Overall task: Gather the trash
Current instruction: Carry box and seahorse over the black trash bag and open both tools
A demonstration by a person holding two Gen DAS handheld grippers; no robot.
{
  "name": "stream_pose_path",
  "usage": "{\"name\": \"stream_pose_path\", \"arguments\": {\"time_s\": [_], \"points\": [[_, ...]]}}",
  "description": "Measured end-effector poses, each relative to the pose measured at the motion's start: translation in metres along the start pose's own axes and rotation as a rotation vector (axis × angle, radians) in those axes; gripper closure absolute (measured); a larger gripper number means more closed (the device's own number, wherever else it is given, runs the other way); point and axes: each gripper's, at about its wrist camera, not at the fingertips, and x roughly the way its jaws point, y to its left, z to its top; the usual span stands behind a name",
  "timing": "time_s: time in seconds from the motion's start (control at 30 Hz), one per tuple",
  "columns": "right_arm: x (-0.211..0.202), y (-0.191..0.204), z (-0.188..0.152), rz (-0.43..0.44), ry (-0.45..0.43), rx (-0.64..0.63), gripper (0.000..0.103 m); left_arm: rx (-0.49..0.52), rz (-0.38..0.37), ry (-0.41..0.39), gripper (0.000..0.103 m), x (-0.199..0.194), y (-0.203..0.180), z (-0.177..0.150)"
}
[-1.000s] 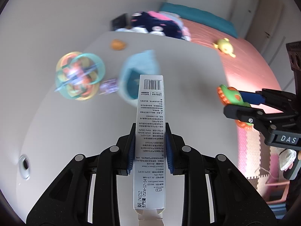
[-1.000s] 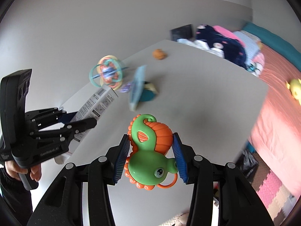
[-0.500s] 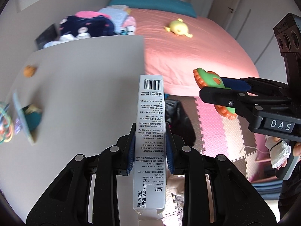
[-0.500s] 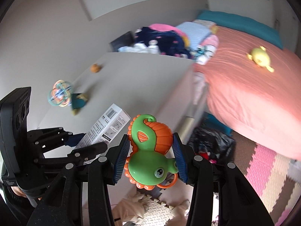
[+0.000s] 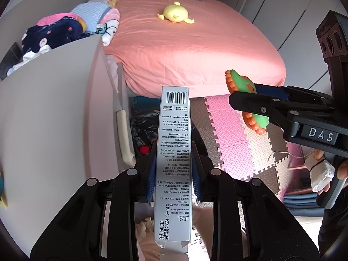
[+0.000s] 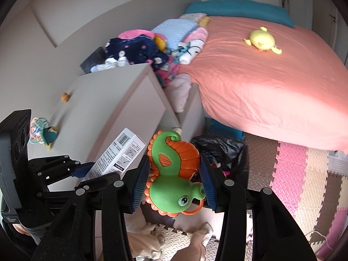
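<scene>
Ahead of both claws now spreads the pink bed (image 5: 195, 43), which was only at the frame's edge a second ago, when the white table (image 5: 54, 119) filled the view; the table has slid off to the left. Beyond and below the claws sits a black trash bag (image 6: 219, 150), its inside largely hidden behind them and hard to make out. The left claw (image 5: 174, 171) is clamped on a narrow white printed box (image 5: 174, 152), whose near end is cut off by the frame. The right claw (image 6: 174, 184) grips a green and orange seahorse toy (image 6: 174, 174) across its body.
</scene>
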Motion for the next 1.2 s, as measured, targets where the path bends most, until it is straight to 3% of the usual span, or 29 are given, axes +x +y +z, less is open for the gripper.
{"name": "stream_pose_path", "arguments": {"time_s": [0.13, 0.17, 0.2, 0.23, 0.3, 0.43, 0.77, 1.2], "points": [[0.007, -0.023, 0.002, -0.01, 0.001, 0.048, 0.055, 0.001, 0.007, 0.013, 0.074, 0.016, -0.009, 0.009], [0.008, -0.027, 0.003, -0.027, -0.006, 0.068, 0.052, -0.004, 0.014, 0.012, 0.067, 0.02, -0.008, 0.014], [0.009, -0.033, 0.004, -0.048, -0.011, 0.095, 0.034, -0.013, 0.023, 0.011, 0.033, 0.021, -0.009, 0.016], [0.009, -0.037, 0.005, -0.059, -0.01, 0.114, 0.026, -0.035, 0.039, -0.001, 0.006, 0.021, -0.006, 0.019], [0.009, -0.045, 0.004, -0.056, -0.019, 0.142, 0.022, -0.051, 0.029, -0.04, 0.006, 0.017, -0.003, 0.02], [0.01, -0.05, 0.003, -0.06, -0.02, 0.15, 0.022, -0.051, 0.03, -0.04, 0.006, 0.013, 0.003, 0.018], [0.009, -0.02, 0.003, -0.056, -0.012, 0.096, 0.022, -0.101, 0.047, -0.067, 0.006, -0.007, 0.03, 0.004], [-0.006, 0.075, 0.008, -0.015, -0.036, -0.057, 0.022, -0.145, 0.104, -0.162, 0.006, -0.075, 0.073, -0.028]]}}
